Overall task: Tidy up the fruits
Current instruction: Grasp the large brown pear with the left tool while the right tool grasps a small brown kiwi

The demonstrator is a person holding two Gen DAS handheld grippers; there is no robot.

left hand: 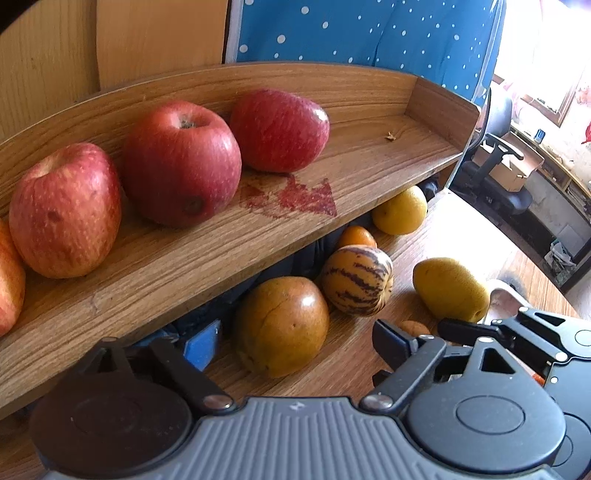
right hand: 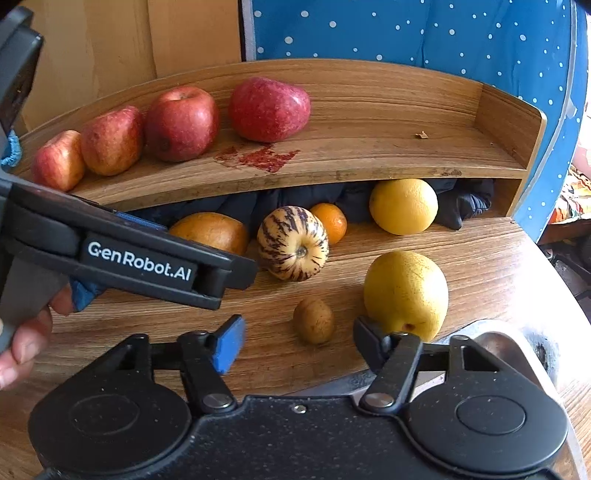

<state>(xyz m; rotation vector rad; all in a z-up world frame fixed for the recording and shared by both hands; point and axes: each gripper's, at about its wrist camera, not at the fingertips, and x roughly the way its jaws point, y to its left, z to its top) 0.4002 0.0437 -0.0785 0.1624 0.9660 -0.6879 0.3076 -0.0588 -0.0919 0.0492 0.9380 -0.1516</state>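
Note:
Several red apples [left hand: 181,162] [right hand: 181,123] sit in a row on the left of the raised wooden shelf [left hand: 369,158] [right hand: 369,147]. On the table below lie a brown round fruit [left hand: 282,325] [right hand: 210,230], a striped melon [left hand: 356,280] [right hand: 293,243], a small orange [left hand: 356,236] [right hand: 330,221], a yellow citrus [left hand: 400,210] [right hand: 402,206], a yellow pear [left hand: 450,290] [right hand: 406,291] and a small brown kiwi [right hand: 314,320]. My left gripper [left hand: 295,343] is open, with the brown fruit just ahead of its gap. My right gripper [right hand: 299,343] is open and empty, the kiwi just ahead of it.
A red stain [left hand: 295,195] marks the shelf. Dark cloth [right hand: 465,203] is stuffed under the shelf. A metal dish [right hand: 509,347] sits at the table's [right hand: 480,266] right edge. The hand [right hand: 22,343] holding the left gripper shows at the left. Blue dotted fabric [right hand: 406,29] hangs behind.

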